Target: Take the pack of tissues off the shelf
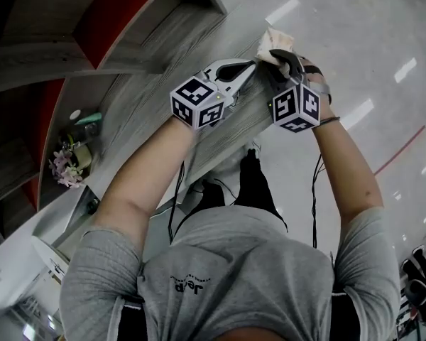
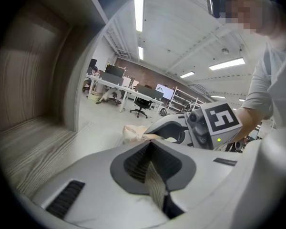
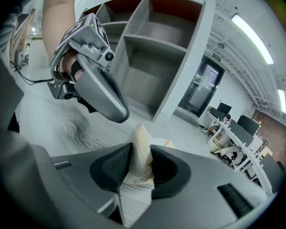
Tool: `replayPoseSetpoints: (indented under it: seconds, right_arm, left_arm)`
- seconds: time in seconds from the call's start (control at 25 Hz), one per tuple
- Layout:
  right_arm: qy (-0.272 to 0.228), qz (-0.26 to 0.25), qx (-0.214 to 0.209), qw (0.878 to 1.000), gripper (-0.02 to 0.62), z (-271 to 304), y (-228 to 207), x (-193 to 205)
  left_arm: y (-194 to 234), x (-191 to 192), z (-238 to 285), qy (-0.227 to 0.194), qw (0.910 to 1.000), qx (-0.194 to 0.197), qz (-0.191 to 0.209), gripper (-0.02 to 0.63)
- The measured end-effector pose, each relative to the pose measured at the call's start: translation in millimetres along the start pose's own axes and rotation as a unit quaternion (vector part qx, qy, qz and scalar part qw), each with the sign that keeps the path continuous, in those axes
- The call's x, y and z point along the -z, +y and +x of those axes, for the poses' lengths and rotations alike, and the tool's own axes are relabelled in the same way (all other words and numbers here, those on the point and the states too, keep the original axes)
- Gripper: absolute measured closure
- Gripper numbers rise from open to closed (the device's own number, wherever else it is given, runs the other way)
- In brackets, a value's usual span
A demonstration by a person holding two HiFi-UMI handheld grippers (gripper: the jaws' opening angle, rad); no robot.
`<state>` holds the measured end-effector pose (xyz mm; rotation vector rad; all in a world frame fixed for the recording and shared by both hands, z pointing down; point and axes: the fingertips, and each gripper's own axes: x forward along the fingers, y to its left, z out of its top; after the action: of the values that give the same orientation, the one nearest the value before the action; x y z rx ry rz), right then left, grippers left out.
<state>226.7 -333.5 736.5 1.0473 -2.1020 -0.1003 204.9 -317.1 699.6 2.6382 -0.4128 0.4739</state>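
The pack of tissues (image 1: 272, 43) is a pale beige soft packet, pinched at one end by my right gripper (image 1: 278, 57), which is shut on it. In the right gripper view the pack (image 3: 142, 149) stands up between the two grey jaws of the right gripper (image 3: 139, 168). My left gripper (image 1: 236, 69) is close beside it on the left, shut with nothing between its jaws. In the left gripper view the left gripper (image 2: 151, 162) looks across at the right gripper (image 2: 178, 130) and the pack (image 2: 133, 133). Both grippers hang over the wood-grain shelf board (image 1: 163, 84).
The shelf unit (image 1: 71, 41) with red-backed compartments fills the left. Lower down on it stand pale flowers (image 1: 64, 168) and a teal-lidded item (image 1: 89, 119). A shiny floor with a red line (image 1: 405, 148) lies to the right. Desks and a chair (image 2: 142, 106) stand far off.
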Motion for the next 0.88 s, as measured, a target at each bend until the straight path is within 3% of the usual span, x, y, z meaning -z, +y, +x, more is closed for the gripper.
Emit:
replayPoseSetpoints:
  seconds: [0.64,0.88]
  right_arm:
    - [0.010,0.029,0.013,0.999,0.449,12,11,18]
    - [0.023,0.049,-0.028,0.998,0.347,10,19,14]
  left_arm:
    - [-2,12,-7,-0.008,0.9999,0.005,-0.012,0.595]
    - [-8,2,-24,-0.021,0.9997,0.002,-0.014,0.595]
